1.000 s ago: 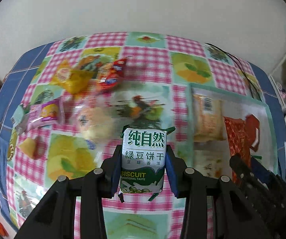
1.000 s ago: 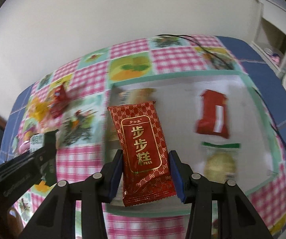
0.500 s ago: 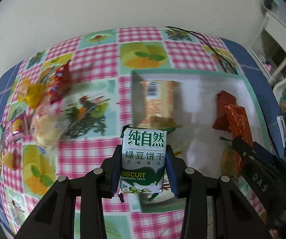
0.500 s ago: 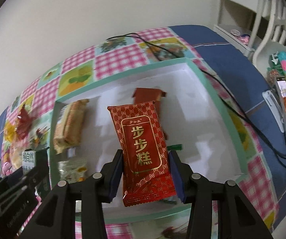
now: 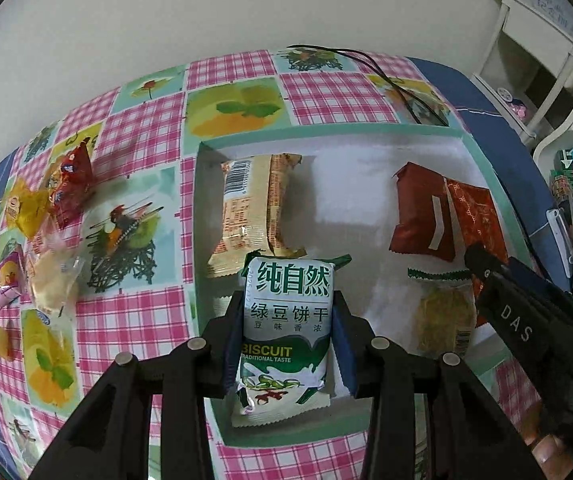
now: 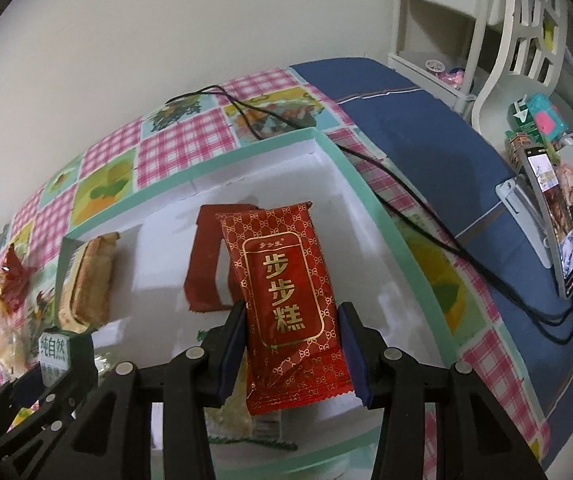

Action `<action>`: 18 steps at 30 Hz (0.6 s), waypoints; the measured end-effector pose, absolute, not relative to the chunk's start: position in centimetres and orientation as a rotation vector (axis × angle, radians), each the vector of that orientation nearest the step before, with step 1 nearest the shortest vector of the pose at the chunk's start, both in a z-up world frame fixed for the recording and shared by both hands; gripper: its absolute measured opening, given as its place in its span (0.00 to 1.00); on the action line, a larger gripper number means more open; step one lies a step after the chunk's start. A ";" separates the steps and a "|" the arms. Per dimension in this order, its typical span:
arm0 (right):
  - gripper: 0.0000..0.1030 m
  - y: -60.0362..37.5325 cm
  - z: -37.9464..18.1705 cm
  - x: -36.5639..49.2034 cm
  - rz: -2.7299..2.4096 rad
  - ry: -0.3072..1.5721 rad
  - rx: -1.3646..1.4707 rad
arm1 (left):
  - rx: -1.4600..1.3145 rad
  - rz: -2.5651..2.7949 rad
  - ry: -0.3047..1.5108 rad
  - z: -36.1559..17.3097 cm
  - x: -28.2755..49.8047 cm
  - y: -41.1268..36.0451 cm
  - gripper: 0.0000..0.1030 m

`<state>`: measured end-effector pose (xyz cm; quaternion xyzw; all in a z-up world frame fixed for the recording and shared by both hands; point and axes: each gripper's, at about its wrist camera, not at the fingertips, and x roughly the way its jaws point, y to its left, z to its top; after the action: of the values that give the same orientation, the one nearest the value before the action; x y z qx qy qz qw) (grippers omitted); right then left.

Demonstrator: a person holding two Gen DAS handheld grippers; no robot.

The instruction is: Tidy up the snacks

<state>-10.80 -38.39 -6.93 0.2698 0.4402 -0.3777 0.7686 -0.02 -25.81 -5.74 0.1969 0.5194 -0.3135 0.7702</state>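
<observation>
Left claw (image 5: 288, 340) clamped on green biscuit pack (image 5: 286, 332), held over near-left part of tray (image 5: 482, 168). Right claw (image 6: 292, 346) clamped on red cake pack (image 6: 286, 300), over tray middle. Loose snacks (image 5: 46, 216) on tabletop, left of tray.

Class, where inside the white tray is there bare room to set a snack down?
In the tray, the middle strip between the beige packet and the dark red packet is bare, as is the far-right corner. The near edge is crowded.

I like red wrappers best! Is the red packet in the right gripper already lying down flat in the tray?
No, the red packet is still pinched between the right gripper fingers, held above the tray.
</observation>
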 end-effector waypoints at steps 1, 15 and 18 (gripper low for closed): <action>0.47 -38.5 -7.1 -10.8 -0.823 0.956 0.583 | 0.427 -0.679 1.126 -5.9 0.0 -25.9 0.41; 0.47 -38.4 -6.7 -10.5 -0.817 0.952 0.559 | 0.435 -0.698 1.102 -5.2 -0.2 -26.2 0.41; 0.49 -38.0 -6.1 -10.3 -0.820 0.959 0.536 | 0.435 -0.682 1.109 -4.9 0.1 -25.9 0.53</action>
<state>-10.28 -38.03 -6.10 0.2475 0.4430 -0.3784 0.7742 0.08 -25.86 -4.86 0.2008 0.5121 -0.3148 0.7736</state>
